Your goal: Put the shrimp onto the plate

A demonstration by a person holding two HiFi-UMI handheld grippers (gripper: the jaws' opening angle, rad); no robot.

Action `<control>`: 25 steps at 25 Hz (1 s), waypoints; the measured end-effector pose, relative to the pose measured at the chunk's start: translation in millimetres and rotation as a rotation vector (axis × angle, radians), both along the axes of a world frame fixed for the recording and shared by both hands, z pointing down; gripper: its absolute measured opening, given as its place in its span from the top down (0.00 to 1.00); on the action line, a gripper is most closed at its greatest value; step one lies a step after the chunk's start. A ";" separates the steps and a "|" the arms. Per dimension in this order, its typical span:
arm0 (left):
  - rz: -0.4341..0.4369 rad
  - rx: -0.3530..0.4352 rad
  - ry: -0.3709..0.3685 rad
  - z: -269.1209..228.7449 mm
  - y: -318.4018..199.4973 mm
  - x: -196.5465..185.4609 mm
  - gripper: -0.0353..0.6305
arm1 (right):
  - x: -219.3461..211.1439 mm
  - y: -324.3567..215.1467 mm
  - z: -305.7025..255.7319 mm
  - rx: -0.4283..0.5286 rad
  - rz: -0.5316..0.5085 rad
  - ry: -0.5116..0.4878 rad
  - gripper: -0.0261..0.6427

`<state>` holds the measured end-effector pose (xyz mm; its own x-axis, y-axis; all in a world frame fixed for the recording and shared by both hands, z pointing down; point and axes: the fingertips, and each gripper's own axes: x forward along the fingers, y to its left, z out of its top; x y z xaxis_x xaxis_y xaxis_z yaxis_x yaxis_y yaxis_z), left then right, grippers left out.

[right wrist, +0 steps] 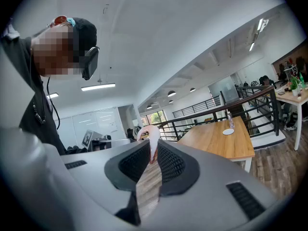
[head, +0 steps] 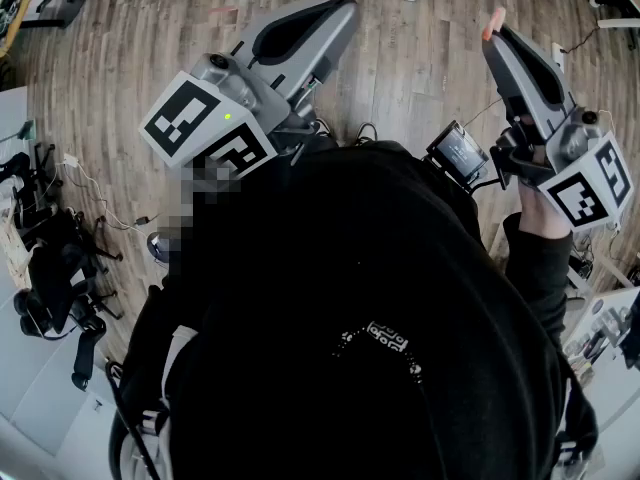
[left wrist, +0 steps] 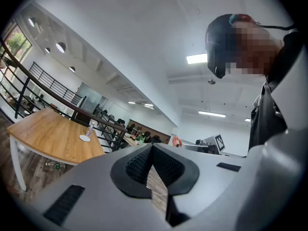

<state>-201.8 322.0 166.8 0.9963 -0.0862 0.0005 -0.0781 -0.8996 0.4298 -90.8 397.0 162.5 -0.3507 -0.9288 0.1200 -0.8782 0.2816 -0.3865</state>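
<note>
In the head view, the left gripper and right gripper are pointing up over a wooden floor. In the left gripper view, the jaws are meeting at their tips (holding nothing). In the right gripper view, the jaws are pinching the pink shrimp at their tips.

shrimp: pale pink, maybe whitish | claw pads: black mesh | marker cube: black-white squares | floor: brown wood

An open-plan office: beyond the right gripper, a pale wooden table, black metal railing, glass-walled rooms and ceiling strip lights.
</note>
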 end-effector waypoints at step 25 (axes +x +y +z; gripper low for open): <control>0.026 0.109 -0.137 16.7 56.9 62.6 0.94 | 67.3 64.4 20.0 0.061 0.046 -0.048 0.86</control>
<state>-139.2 378.9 183.5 0.9894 -0.0671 0.1288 -0.1051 -0.9426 0.3169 -23.5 461.4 182.5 -0.3114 -0.9491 0.0472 -0.8717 0.2655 -0.4119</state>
